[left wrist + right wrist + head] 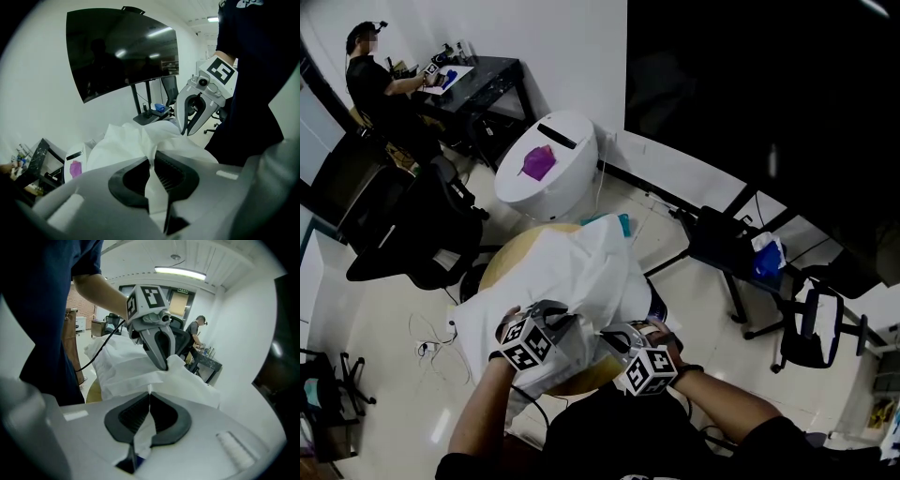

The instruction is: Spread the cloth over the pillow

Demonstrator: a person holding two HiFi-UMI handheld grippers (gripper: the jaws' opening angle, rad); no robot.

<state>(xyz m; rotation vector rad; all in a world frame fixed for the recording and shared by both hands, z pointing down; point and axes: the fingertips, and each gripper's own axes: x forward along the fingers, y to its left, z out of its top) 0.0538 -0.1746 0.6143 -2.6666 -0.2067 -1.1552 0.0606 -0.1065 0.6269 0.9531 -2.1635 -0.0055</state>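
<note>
Though crumpled, cloth (pixel 581 281) betw. L fingers (pixel 172 176), R fingers (pixel 166 416)

An office-like lab: black desk (pixel 492 75), swivel chairs (pixel 408 234), a big dark screen (pixel 122 54) on a stand.

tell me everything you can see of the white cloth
The cloth is white, thin and soft-looking, crumpled into loose folds rather than spread flat. It lies heaped over a tan rounded surface, whose edge shows at its left. Its near edge is pinched in two places: the left gripper is shut on one fold and the right gripper on another, with a strip of fabric running through each pair of jaws. No print can be made out.
</note>
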